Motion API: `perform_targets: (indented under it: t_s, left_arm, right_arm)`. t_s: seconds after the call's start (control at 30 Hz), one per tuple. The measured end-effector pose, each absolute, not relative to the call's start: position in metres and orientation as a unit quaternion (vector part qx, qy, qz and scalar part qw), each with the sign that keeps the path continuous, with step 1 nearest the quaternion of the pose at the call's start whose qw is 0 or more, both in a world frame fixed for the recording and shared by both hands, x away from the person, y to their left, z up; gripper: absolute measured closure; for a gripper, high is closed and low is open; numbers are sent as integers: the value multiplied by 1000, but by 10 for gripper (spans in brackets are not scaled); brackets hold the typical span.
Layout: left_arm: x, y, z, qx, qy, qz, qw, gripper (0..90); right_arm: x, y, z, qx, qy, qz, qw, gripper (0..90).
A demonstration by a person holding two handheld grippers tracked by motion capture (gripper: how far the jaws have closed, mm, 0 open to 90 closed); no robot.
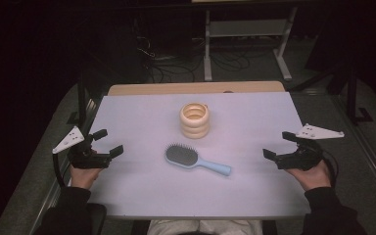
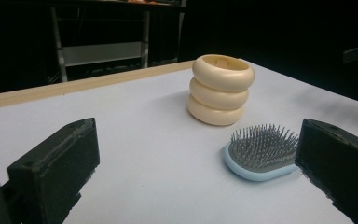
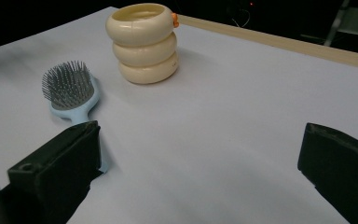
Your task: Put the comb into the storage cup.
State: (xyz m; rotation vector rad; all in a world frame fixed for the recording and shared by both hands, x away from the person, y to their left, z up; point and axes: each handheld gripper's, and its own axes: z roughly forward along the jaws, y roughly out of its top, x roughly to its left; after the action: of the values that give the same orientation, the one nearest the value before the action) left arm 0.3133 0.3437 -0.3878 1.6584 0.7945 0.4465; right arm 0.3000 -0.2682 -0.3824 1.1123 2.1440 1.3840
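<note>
Nothing has been picked up yet: the left gripper (image 1: 103,142) and the right gripper (image 1: 279,145) both hover wide open and empty at the sides of the surface (image 1: 142,191). The hairbrush (image 1: 196,159) lies flat between them, with the cream ringed cup (image 1: 195,120) just beyond it, so the whole job seems still ahead.

I see a dark room beyond my pale work table (image 1: 254,196) (wooden far edge), with a white metal table frame (image 1: 245,29) and tangled floor cables (image 1: 176,61).
</note>
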Motion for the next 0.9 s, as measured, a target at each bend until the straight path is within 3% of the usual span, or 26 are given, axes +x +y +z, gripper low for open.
perform_targets:
  t_s: [0.9]
  left_arm:
    - [312,347,-389,703,347,191,591,0]
  right_arm:
    - [319,-230,-348,339,808,457,152,0]
